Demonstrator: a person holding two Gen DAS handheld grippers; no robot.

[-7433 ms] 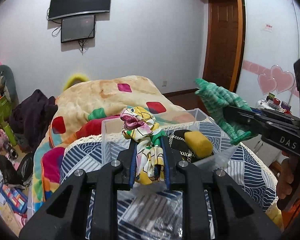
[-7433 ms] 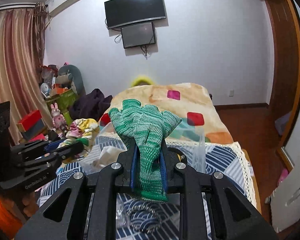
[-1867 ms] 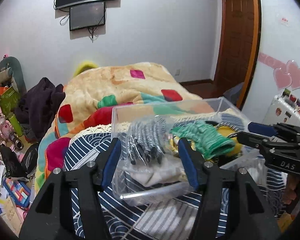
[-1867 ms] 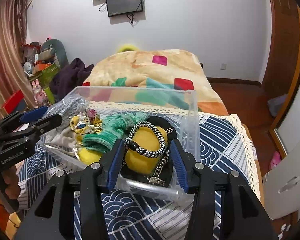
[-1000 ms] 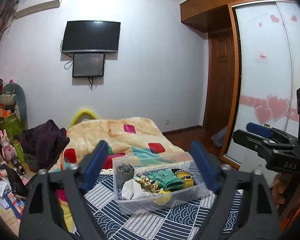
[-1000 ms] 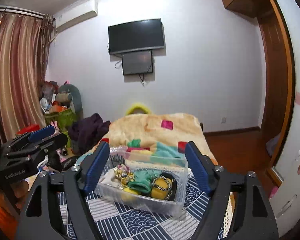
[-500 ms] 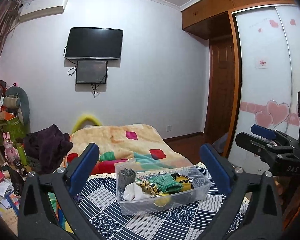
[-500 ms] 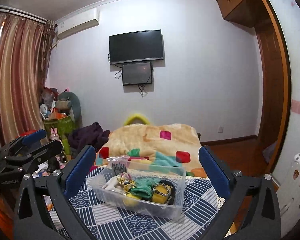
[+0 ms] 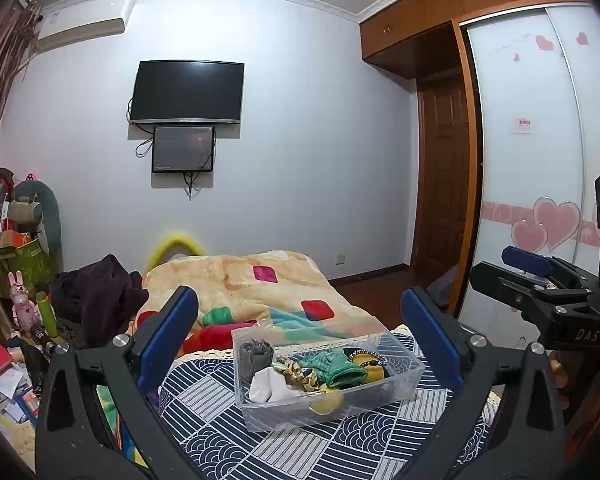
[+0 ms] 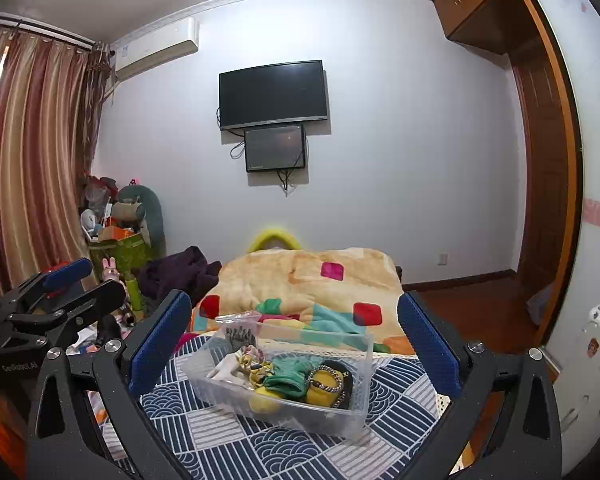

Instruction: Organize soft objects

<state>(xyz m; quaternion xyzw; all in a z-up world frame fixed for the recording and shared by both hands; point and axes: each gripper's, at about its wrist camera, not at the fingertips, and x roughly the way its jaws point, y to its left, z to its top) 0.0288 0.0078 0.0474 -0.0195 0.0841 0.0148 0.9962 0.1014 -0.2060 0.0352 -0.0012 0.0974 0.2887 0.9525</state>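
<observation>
A clear plastic bin (image 9: 408, 376) sits on the blue patterned cloth (image 9: 204, 396). It also shows in the right wrist view (image 10: 360, 364). Inside lie a green knit glove (image 9: 332, 366), a grey glove (image 9: 254, 354), a white cloth (image 9: 268, 386), a patterned scrunchie (image 9: 296, 370) and yellow sponges (image 9: 368, 368). My left gripper (image 9: 300, 336) is wide open and empty, held back from the bin. My right gripper (image 10: 294, 332) is wide open and empty, also held back. Each gripper shows at the edge of the other's view.
A bed with an orange patchwork blanket (image 9: 252, 280) lies behind the cloth. Dark clothes (image 9: 100, 296) and cluttered toys (image 9: 20, 240) stand at the left. A wooden door (image 9: 440, 200) and a wardrobe with hearts (image 9: 540, 208) are on the right. A TV (image 9: 188, 92) hangs on the wall.
Both grippers, earlier shut on a scrunchie and the green glove, are now open and empty. They have pulled up and back from the bin, and their jaws have spread wider.
</observation>
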